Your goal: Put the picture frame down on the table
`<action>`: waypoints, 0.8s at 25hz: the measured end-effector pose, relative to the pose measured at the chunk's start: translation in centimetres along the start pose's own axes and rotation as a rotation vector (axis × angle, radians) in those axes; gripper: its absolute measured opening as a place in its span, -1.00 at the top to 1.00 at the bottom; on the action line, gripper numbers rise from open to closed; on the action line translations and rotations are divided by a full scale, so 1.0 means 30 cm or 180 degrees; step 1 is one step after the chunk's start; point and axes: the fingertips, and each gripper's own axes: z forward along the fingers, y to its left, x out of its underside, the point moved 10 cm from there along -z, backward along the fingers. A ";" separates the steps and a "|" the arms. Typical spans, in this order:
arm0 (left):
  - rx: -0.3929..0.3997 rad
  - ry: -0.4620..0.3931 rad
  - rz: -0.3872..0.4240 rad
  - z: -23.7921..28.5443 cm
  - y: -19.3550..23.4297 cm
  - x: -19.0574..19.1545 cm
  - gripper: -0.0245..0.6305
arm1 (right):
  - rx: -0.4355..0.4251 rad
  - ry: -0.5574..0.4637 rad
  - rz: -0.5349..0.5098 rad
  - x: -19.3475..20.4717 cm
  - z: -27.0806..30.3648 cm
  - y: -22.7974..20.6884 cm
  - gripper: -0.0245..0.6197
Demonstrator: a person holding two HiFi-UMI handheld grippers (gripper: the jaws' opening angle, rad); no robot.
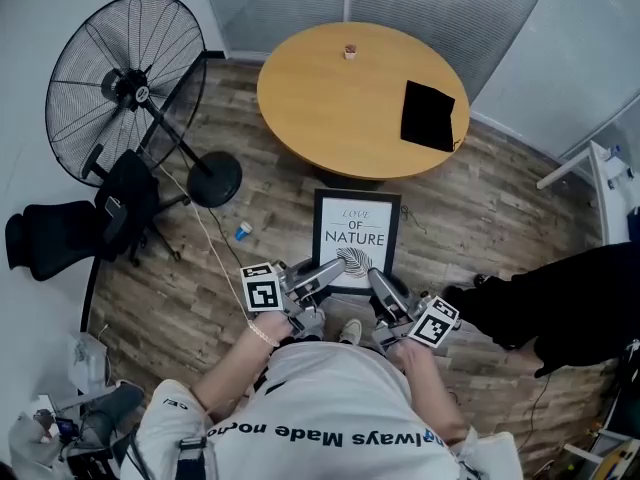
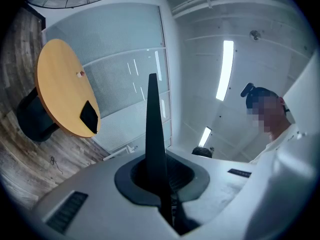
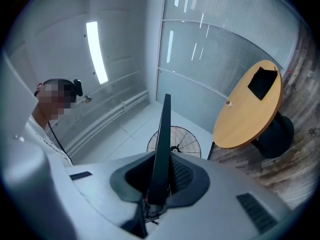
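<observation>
The left gripper and the right gripper are both clamped on the bottom edge of a black-framed rectangular picture, the left near its lower left corner, the right near its lower right. In the left gripper view the left gripper's jaws are closed against the frame, which rises edge-on between them as a thin dark blade. The right gripper view shows the same thing: the right gripper's jaws pinch the frame, seen edge-on.

The picture faces up toward the head camera, with the words "LOVE OF NATURE" on a white sheet above a feather-like drawing. It is held in the air in front of the person's white shirt, over the grey-brown wooden plank floor, just short of the near edge of the round light-wood table and not on it.

On the table lie a flat black square piece toward the right and a very small pale object near the far edge. Left of the table stands a large black pedestal fan, and a black office chair beside it. A dark-clothed person's leg reaches in from the right.
</observation>
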 end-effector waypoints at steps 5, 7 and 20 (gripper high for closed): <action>0.0026 0.0024 -0.0013 0.001 0.001 -0.003 0.82 | -0.0010 -0.0014 -0.0011 0.001 0.000 0.004 0.71; 0.0037 0.0036 -0.0016 0.001 0.003 -0.004 0.82 | 0.0001 -0.0015 -0.0032 0.002 0.000 0.005 0.71; 0.0051 0.0113 -0.0036 -0.006 0.023 -0.008 0.83 | 0.0086 -0.0080 -0.0052 0.026 0.001 -0.004 0.71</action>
